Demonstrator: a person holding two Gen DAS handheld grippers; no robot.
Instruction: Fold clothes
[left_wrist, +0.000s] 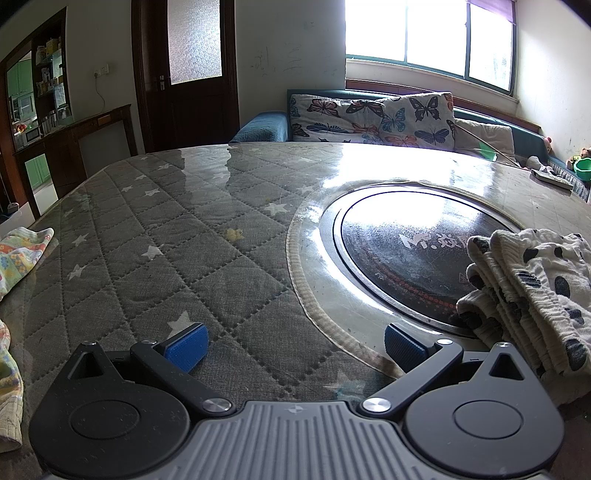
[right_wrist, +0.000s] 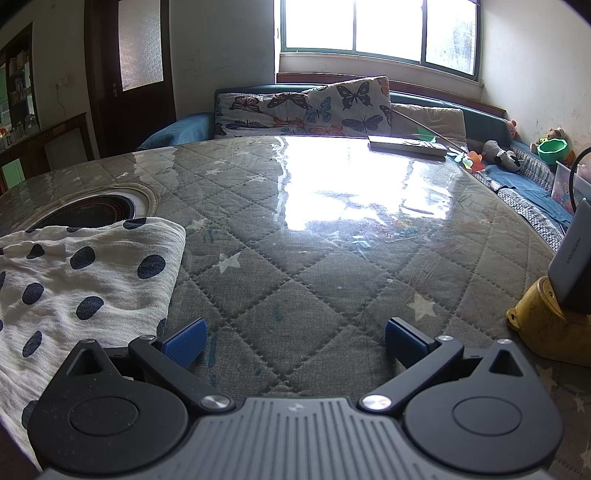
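A white garment with dark polka dots (left_wrist: 532, 295) lies folded in a stack at the right of the left wrist view, partly over a round black hotplate (left_wrist: 406, 258). The same garment (right_wrist: 81, 280) lies flat at the left of the right wrist view. My left gripper (left_wrist: 295, 347) is open and empty above the quilted table cover, left of the garment. My right gripper (right_wrist: 295, 343) is open and empty, its left fingertip (right_wrist: 184, 343) by the garment's right edge. A colourful patterned cloth (left_wrist: 22, 254) lies at the table's left edge.
The table (right_wrist: 332, 258) has a grey star-quilted cover under clear plastic. A yellow stand with a grey device (right_wrist: 554, 306) sits at the right. A remote (right_wrist: 406, 146) lies at the far edge. A sofa with butterfly cushions (left_wrist: 369, 118) stands behind the table.
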